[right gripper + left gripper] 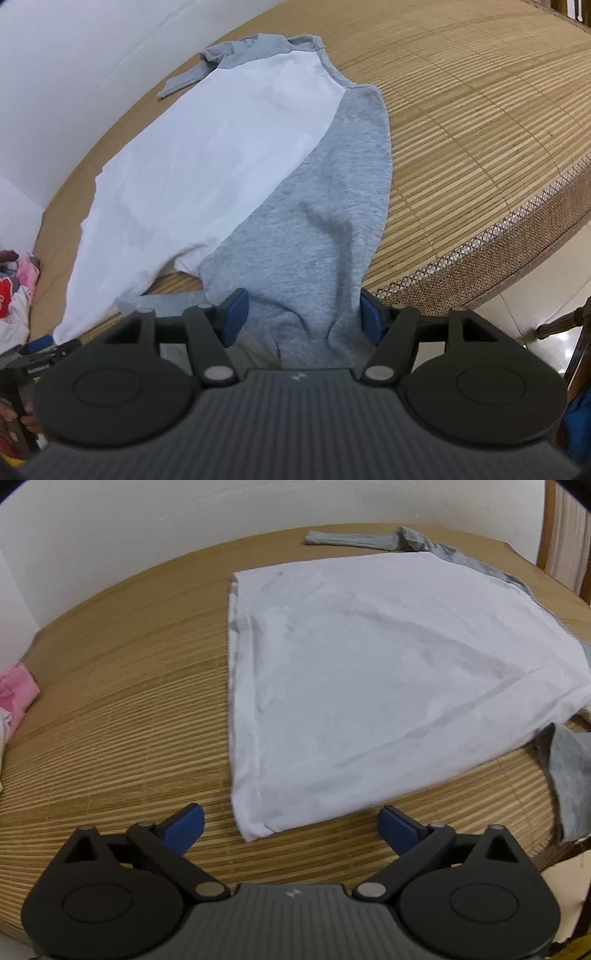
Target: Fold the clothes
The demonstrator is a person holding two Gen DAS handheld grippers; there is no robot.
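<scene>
**A:** Left wrist view: white-bodied raglan shirt with grey sleeves (351,686) lies flat on the ribbed bamboo-slat mat (122,716), soft knit, light creases, hem corner nearest the camera. What's cut off?

**B:** Far grey sleeve stretches along the mat's back edge; near sleeve runs out of frame at right. Crumpled pink cloth (16,696) is clipped by the left edge, can't tell what it is.

**A:** Claw?

**B:** Left black gripper with blue pads (291,823) is wide apart, nothing between the pads. Shirt's hem corner sits just ahead of the gap, not touching either pad.

**A:** Right wrist view?

**B:** Same shirt (221,147) seen from the sleeve side, grey marl sleeve running toward the camera. Mat (480,110) has a woven mesh border at its edge, glossy tiled floor (535,291) beyond. Sleeve cuff is hidden under the gripper body. Bundle of pink and red fabric at far left, blurred.

**A:** Claw?

**B:** Right black gripper with blue pads (301,314) spread wide, straddling the grey sleeve. Fabric lies between the pads; can't tell whether it touches them.
</scene>
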